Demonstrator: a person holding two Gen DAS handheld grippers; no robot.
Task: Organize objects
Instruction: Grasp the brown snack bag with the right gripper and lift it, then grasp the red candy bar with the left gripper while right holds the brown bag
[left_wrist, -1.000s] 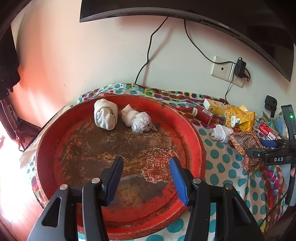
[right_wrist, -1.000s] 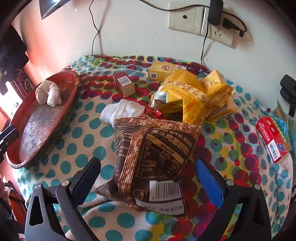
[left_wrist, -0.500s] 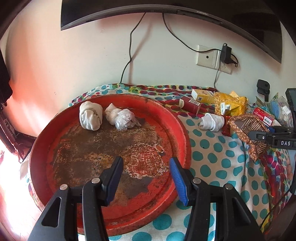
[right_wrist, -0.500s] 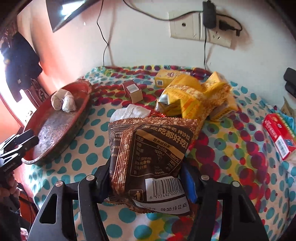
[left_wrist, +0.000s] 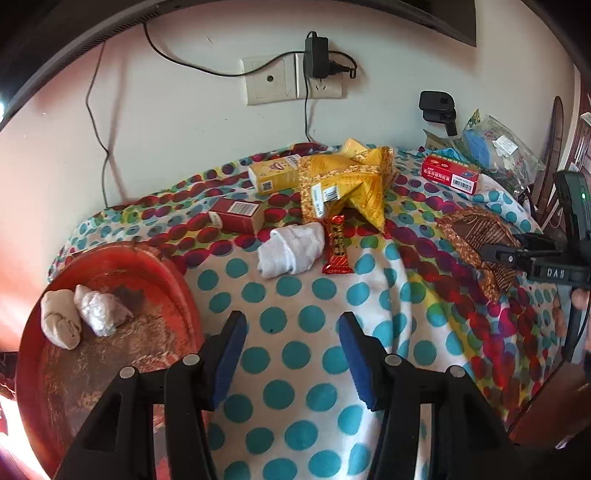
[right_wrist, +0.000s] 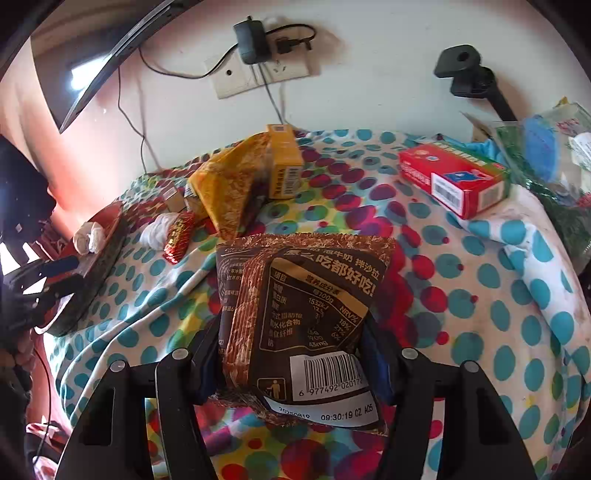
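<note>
**Polka-dot cloth surface with snack packs and tray**

Polka-dot cloth (left_wrist: 314, 332) is spread over the surface below a white wall carrying a socket plate (left_wrist: 280, 79) with a plugged-in charger (left_wrist: 314, 59).

Brown snack packet (right_wrist: 299, 325): clamped between the two pads of the right gripper (right_wrist: 291, 354) and lifted off the cloth. Its long axis runs along the fingers, away from the camera; the barcode end lies nearest the camera, the crimped far end is directed at the wall.

Right gripper: angled downward over the cloth, jaws pressed on both sides of the packet.

Left gripper (left_wrist: 291, 354): jaws held apart, nothing between them; angled downward above bare cloth, just beside the rim of the red tray (left_wrist: 184, 280).

Red tray: two rolled white bundles (left_wrist: 61, 317) are seen inside, side by side.

Loose items on the cloth:
- white rolled cloth (left_wrist: 291, 249), touching a red snack bar (left_wrist: 336, 243) whose long axis is directed toward the wall
- yellow packets (left_wrist: 347, 184)
- yellow box (left_wrist: 275, 177)
- dark red box (left_wrist: 236, 214)
- red box (right_wrist: 454, 181), well apart to the right
</note>
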